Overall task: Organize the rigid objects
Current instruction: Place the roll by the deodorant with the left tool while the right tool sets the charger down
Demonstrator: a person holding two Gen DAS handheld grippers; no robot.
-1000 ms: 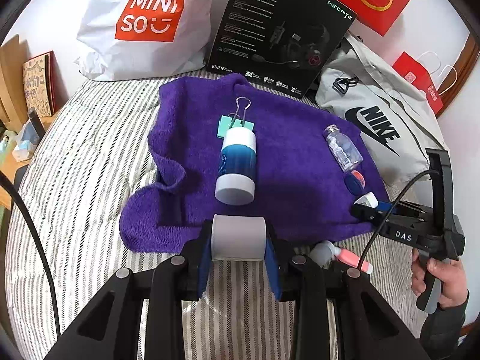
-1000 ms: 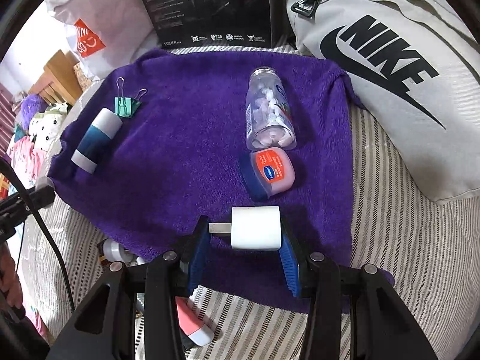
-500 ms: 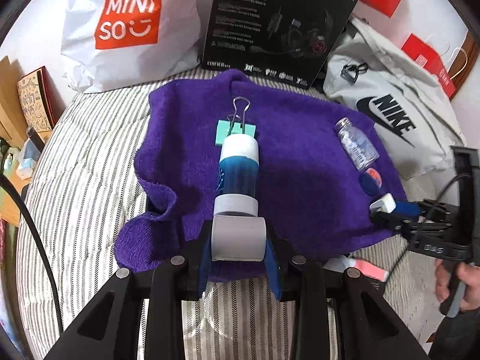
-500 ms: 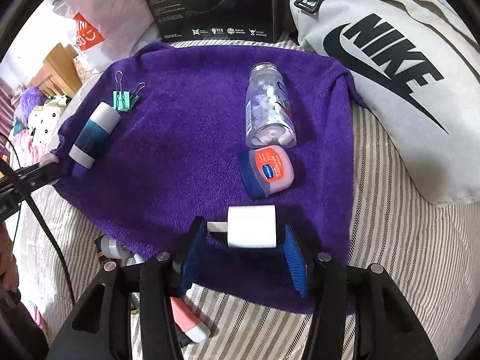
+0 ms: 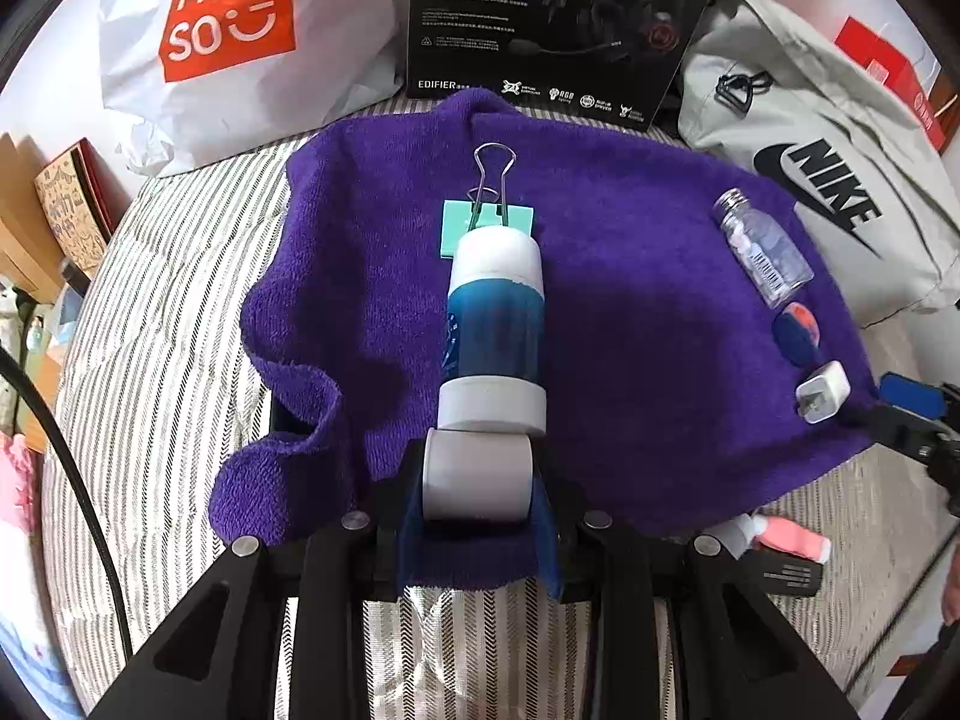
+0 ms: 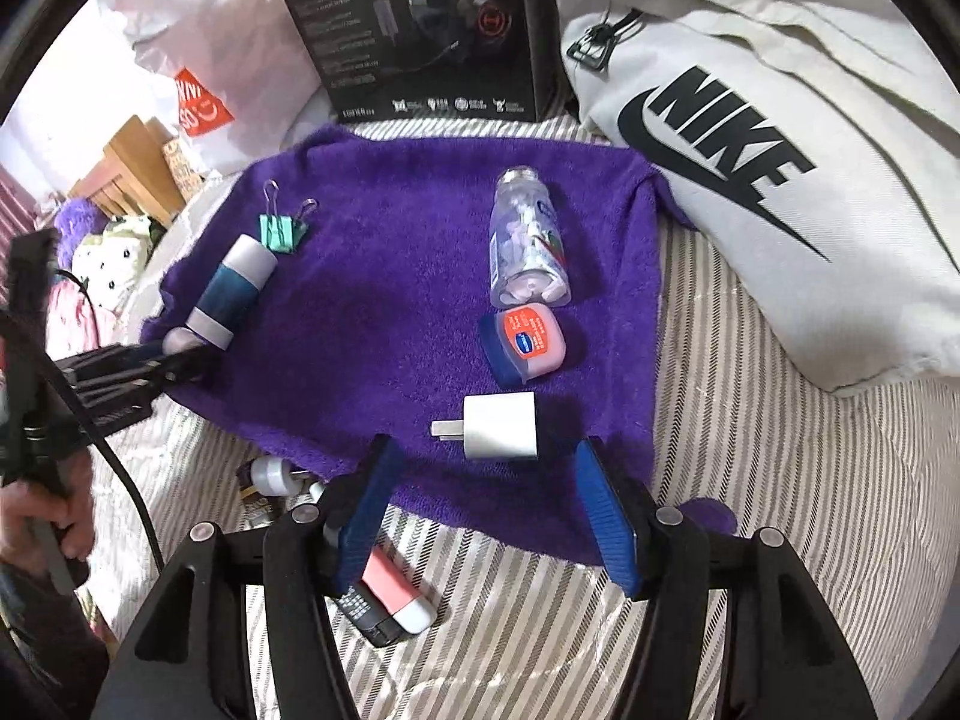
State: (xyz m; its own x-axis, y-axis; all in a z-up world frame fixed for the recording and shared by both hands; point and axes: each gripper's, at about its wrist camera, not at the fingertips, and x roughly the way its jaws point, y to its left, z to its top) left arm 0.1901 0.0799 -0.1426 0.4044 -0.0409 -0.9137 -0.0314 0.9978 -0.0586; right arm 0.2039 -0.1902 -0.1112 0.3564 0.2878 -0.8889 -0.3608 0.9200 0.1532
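My left gripper (image 5: 477,495) is shut on a small grey-white cylinder (image 5: 477,480) at the near edge of the purple towel (image 5: 630,300), right behind the blue and white tube (image 5: 495,330). A teal binder clip (image 5: 489,210) lies beyond the tube. My right gripper (image 6: 486,498) is open; the white charger plug (image 6: 501,426) lies free on the towel (image 6: 390,300) just ahead of its blue pads. A clear pill bottle (image 6: 528,246) and a small Vaseline jar (image 6: 525,342) lie beyond the plug. The left gripper also shows in the right wrist view (image 6: 174,354).
A pink and white item (image 6: 390,597) and a small bottle (image 6: 273,474) lie on the striped bedsheet (image 6: 780,480) by the towel's near edge. A Nike bag (image 6: 780,180), a black headset box (image 6: 420,30) and a Miniso bag (image 5: 240,42) stand at the back.
My right gripper has opened and let go of the charger plug, which now lies on the towel. My left gripper has moved forward with the cylinder, close up to the tube's end.
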